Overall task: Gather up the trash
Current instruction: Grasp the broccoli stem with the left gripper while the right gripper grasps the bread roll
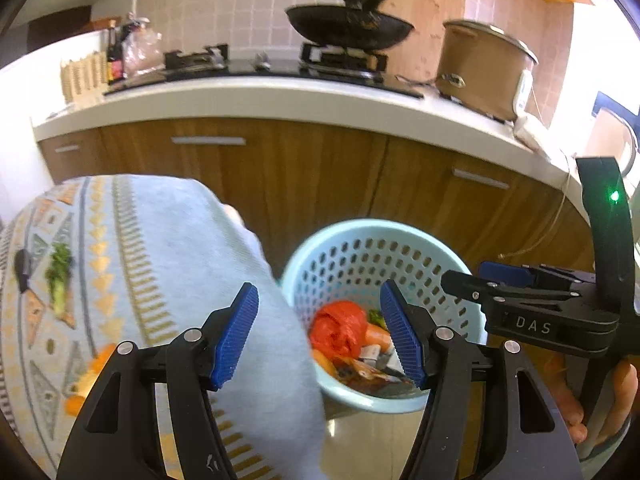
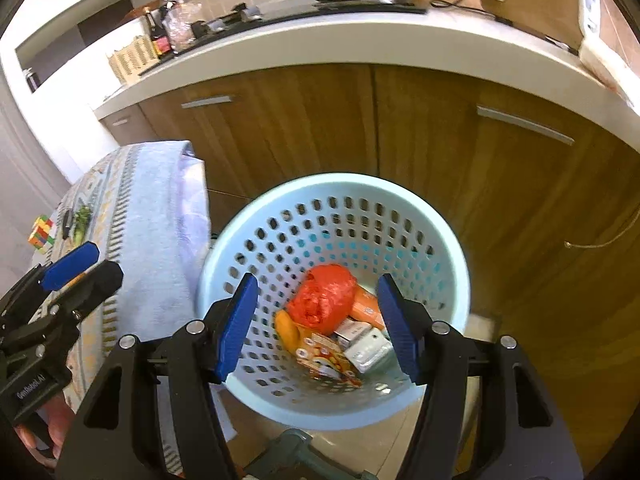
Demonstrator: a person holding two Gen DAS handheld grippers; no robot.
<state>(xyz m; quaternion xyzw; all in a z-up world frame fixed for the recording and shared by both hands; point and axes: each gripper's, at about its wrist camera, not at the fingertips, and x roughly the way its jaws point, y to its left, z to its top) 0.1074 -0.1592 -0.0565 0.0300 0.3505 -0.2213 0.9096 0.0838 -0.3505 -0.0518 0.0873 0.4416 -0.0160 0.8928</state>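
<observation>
A light blue perforated basket (image 2: 448, 248) stands on the floor by the cabinets; it also shows in the left wrist view (image 1: 320, 248). It holds a crumpled red plastic bag (image 2: 322, 298), orange peel (image 2: 286, 330), snack wrappers (image 2: 328, 358) and small boxes (image 2: 368, 346). My right gripper (image 2: 316, 322) is open and empty above the basket. My left gripper (image 1: 320, 334) is open and empty over the table's edge beside the basket. On the table cloth (image 1: 160, 240) lie a green vegetable scrap (image 1: 58, 276) and orange peel (image 1: 86, 384).
Wooden cabinets (image 2: 400, 128) with metal handles stand behind the basket under a white counter (image 1: 280, 96). On it are a stove with a black wok (image 1: 348, 26) and a brown pot (image 1: 480, 68). A colourful cube (image 2: 40, 232) sits at the table's far edge.
</observation>
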